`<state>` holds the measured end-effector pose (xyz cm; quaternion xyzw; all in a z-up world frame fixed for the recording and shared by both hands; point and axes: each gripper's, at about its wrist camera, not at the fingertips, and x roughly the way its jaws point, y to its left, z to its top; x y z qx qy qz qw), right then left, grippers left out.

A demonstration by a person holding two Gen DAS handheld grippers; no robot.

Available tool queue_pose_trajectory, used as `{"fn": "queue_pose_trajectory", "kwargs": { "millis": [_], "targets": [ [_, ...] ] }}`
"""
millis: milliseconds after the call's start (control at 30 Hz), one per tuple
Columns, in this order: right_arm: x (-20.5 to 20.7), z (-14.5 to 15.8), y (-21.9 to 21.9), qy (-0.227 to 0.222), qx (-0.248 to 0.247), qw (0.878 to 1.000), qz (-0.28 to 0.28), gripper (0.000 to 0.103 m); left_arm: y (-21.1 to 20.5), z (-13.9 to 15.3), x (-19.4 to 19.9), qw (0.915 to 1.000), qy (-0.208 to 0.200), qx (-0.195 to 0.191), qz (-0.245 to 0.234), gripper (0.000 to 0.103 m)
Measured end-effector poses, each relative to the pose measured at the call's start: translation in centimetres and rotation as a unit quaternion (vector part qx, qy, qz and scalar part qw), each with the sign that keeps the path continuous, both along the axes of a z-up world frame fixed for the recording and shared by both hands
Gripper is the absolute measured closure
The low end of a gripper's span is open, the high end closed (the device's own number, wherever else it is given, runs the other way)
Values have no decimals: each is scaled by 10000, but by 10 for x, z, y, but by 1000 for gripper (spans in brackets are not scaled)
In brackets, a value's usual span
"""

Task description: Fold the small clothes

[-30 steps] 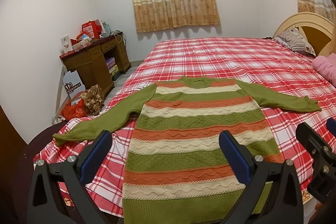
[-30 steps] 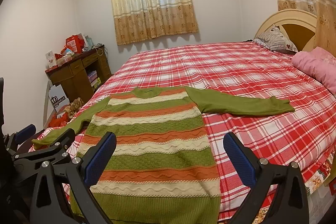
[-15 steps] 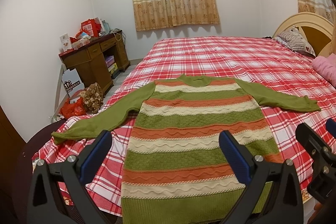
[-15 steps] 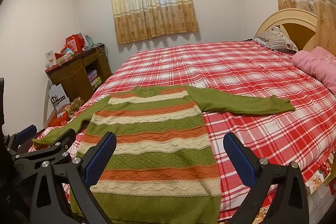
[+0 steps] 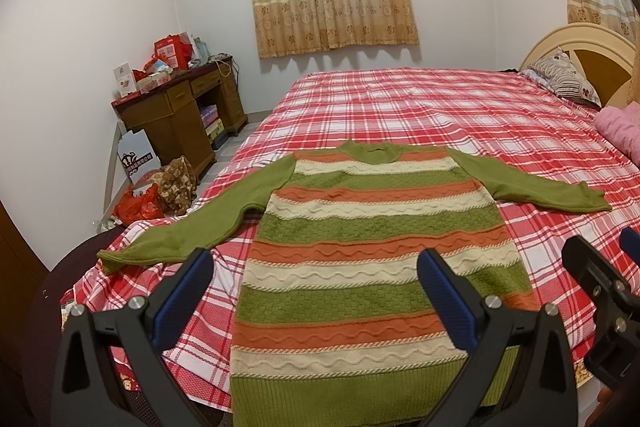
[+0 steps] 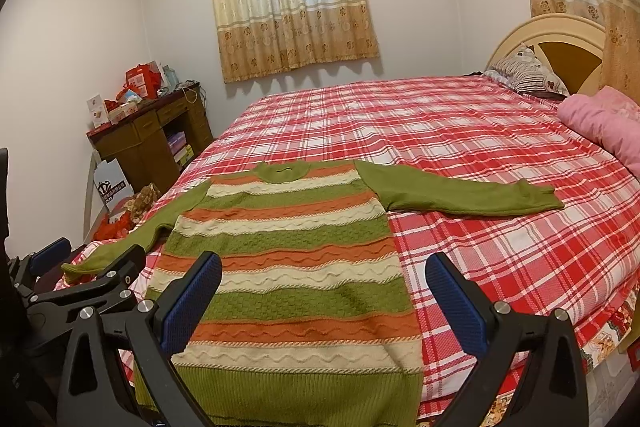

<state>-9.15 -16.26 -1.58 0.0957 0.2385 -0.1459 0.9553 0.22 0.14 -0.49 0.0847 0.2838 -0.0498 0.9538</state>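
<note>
A small knitted sweater point(image 5: 360, 255) with green, orange and cream stripes lies flat, face up, on the red plaid bed point(image 5: 420, 107), hem nearest me and both green sleeves spread sideways. Its left sleeve point(image 5: 188, 231) reaches the bed's left edge; its right sleeve point(image 6: 464, 193) points right. My left gripper point(image 5: 316, 291) hovers open above the lower body of the sweater point(image 6: 288, 259), touching nothing. My right gripper point(image 6: 324, 295) is also open, above the hem's right half, empty. Each gripper shows at the edge of the other's view.
A wooden desk point(image 5: 180, 115) piled with boxes stands by the left wall, with bags point(image 5: 140, 203) on the floor beside it. Pillows point(image 5: 564, 77) and a pink quilt point(image 6: 604, 123) lie by the headboard at the right. Curtains cover the far window.
Both grippers have risen slightly or tilted, so the sweater sits a little lower in view. Jaws stay open and the sweater has not moved.
</note>
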Motion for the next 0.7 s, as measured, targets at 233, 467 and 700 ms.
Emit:
{"fn": "queue_pose_trajectory", "kwargs": {
  "millis": [233,467,700],
  "targets": [
    [1,0,-2,20,16,10000,-2,1,1,-3,-2,10000,44,3,-3,0],
    [1,0,-2,20,20,10000,-2,1,-3,-5,2,10000,84,-5,-14,0],
    [4,-3,-6,75,20,10000,-14,1,-5,-8,3,9999,131,4,-14,0]
  ]
}}
